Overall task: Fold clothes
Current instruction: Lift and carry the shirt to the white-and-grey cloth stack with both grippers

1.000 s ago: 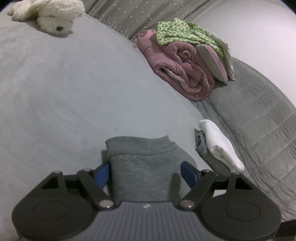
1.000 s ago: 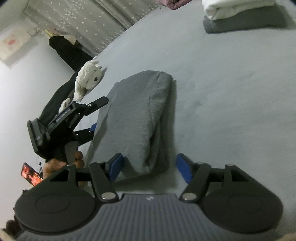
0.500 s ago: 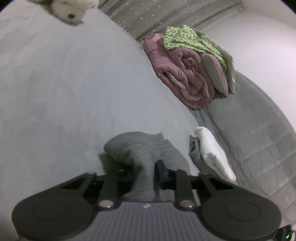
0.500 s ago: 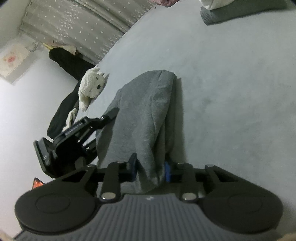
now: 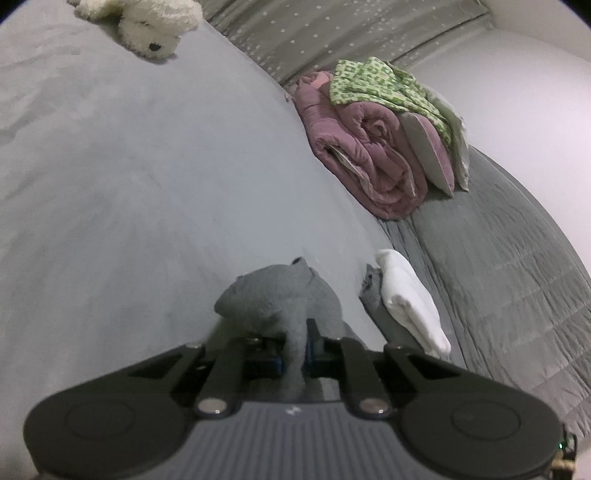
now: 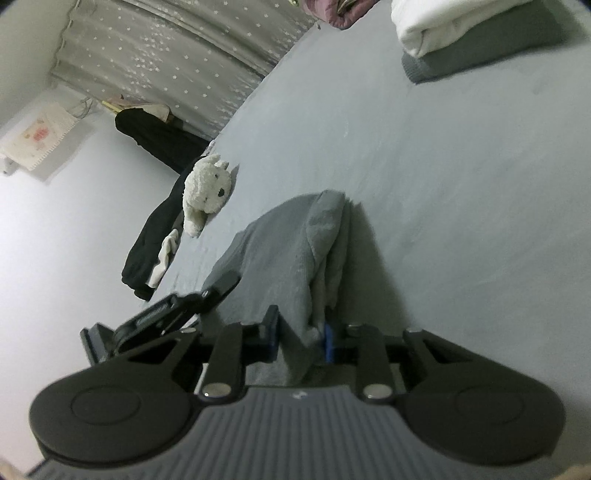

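Grey bed [image 5: 129, 184], starred curtain [image 6: 177, 66], both grippers pinching grey garment [image 6: 280, 258]

Grey garment [image 5: 284, 295]: soft matt knit cloth; bed sheet [image 5: 147, 184] smooth matt fabric (plush toy [image 5: 147, 18] fluffy).

The garment [image 5: 284, 295] was plain mid-grey knit, lying on a pale grey bed [image 5: 129, 192]. Each claw was black with blue pads — the left claw [image 5: 295, 354] and the right claw [image 6: 301, 338] alike. A plush dog [image 5: 147, 22] was cream-white with a black nose. The rolled quilt [image 5: 369, 162] was dusty mauve, topped by a green-and-white patterned cloth [image 5: 380, 83]. The curtain [image 6: 177, 70] was grey with small white stars — a folded white cloth [image 5: 410, 302] lay on a darker grey one.
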### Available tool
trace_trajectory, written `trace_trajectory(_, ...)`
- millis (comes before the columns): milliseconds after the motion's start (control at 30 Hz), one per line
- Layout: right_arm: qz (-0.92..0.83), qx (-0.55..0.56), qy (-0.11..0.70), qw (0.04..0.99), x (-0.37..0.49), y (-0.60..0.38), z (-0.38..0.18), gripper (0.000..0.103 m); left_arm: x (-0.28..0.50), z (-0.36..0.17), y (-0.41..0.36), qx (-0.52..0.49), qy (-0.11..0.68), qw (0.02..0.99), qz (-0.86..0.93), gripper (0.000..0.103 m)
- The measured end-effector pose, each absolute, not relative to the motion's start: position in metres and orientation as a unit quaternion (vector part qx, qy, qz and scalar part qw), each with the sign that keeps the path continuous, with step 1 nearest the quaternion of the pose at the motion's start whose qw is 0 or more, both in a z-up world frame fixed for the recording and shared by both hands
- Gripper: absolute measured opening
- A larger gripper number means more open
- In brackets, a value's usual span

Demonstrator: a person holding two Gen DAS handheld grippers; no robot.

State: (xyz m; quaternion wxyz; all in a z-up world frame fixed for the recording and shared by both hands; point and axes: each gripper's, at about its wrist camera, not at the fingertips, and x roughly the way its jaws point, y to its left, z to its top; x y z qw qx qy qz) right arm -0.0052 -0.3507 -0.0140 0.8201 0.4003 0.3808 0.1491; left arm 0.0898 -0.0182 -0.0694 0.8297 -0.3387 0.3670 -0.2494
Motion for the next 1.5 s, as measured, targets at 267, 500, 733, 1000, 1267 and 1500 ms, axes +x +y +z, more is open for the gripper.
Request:
trace_trajectory(267,0.122,0.401,0.407,0.812,-0.007,-0.364,-0.026,0.025,0.061,-0.069,-0.013,-0.313,0.403,0.818,-0.265,0.01)
trace_trajectory(500,0.099,0.396,0.422,0.809,-0.01,-0.372,-0.037,0.033,0.065,-0.091,-0.007,-0.287,0.436,0.812,-0.261,0.024)
trace_trajectory(733,0.085,0.42,0.41,0.805,-0.023,-0.382,-0.034,0.053,0.078,-0.079,0.002,-0.269,0.421,0.825,-0.264,0.065)
trace_trajectory(1000,0.097,0.456,0.403,0.787,-0.031,-0.373,-0.049,0.053,0.106,-0.088,-0.011,-0.259,0.42,0.819,-0.293,0.068)
trace_trajectory(1267,0.093,0.47,0.38,0.791,-0.025,-0.367,-0.058,0.042,0.114,-0.093,-0.027,-0.27,0.417,0.811,-0.31,0.052)
trace_trajectory(1500,0.112,0.472,0.367,0.794,-0.017,-0.371,-0.042,0.027,0.101,-0.084,-0.023,-0.275,0.403,0.821,-0.296,0.029)
